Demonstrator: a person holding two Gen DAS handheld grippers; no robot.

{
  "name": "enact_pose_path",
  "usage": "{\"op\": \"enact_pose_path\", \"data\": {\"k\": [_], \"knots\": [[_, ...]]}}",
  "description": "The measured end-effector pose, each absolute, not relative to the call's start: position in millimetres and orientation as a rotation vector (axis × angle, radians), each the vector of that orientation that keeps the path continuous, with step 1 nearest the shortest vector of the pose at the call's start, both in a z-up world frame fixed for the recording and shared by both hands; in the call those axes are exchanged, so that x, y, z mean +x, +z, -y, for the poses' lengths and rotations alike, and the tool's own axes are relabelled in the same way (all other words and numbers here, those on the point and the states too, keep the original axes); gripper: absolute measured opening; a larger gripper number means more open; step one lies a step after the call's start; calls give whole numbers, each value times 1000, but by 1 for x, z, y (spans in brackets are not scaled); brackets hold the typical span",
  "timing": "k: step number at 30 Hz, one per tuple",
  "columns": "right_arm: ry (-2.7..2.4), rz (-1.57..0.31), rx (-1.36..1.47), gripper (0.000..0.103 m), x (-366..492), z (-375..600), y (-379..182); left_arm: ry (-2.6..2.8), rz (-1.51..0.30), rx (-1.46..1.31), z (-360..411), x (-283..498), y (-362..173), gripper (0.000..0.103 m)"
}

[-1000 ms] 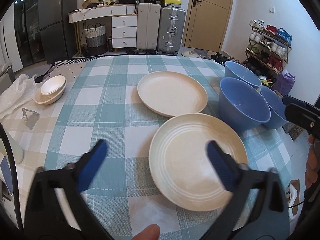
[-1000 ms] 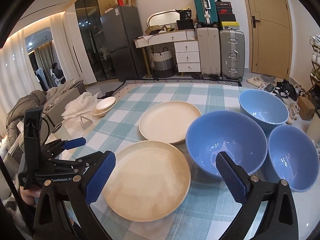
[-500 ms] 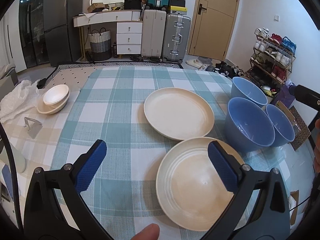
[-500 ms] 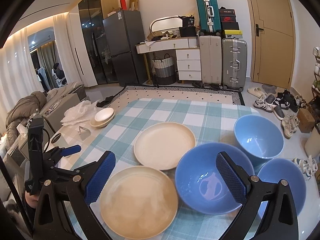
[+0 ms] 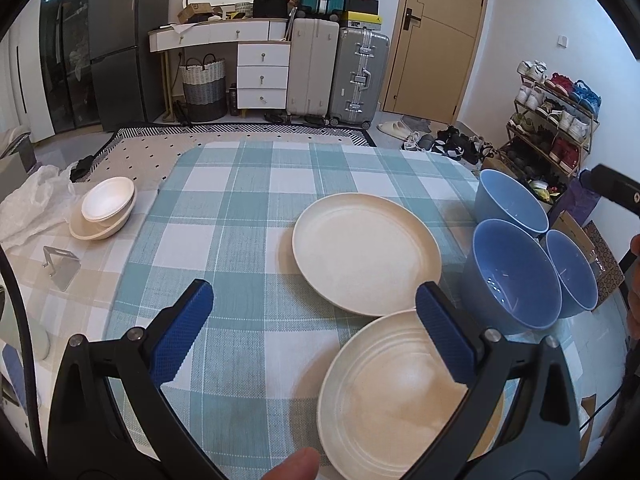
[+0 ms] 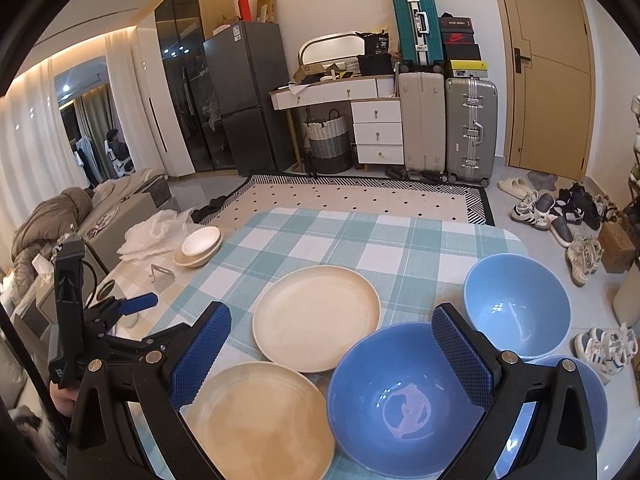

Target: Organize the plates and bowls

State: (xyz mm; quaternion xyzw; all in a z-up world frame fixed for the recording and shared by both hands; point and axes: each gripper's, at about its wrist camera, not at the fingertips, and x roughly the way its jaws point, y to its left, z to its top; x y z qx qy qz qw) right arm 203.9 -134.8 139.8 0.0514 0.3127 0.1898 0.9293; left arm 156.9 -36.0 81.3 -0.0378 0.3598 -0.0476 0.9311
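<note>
Two cream plates lie on the checked tablecloth: a far plate and a near ribbed plate. Three blue bowls stand at the right: a near-middle bowl, a far bowl and a right bowl. My left gripper is open and empty, held above the near plate's left side. My right gripper is open and empty above the middle bowl. The left gripper also shows in the right wrist view.
Small white bowls are stacked at the table's left, beside crumpled plastic and a metal stand. The table edge is at the far side. Suitcases, a dresser and a shoe rack stand beyond.
Both grippers have pulled back and risen, so the plates and bowls sit lower and smaller in both views. Nothing on the table has moved. Both stay open.
</note>
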Motion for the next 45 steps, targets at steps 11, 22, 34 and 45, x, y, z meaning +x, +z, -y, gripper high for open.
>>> {"op": "enact_pose_path", "data": {"k": [11, 22, 34, 45], "knots": [[384, -609, 128, 102, 239, 150, 162, -101, -759, -67, 36, 185, 74, 101], [406, -655, 173, 102, 283, 161, 151, -83, -809, -71, 31, 213, 55, 101], [410, -816, 115, 102, 324, 135, 95, -90, -881, -110, 27, 241, 24, 101], [414, -991, 62, 101, 358, 115, 41, -124, -954, -142, 28, 264, -6, 93]]}}
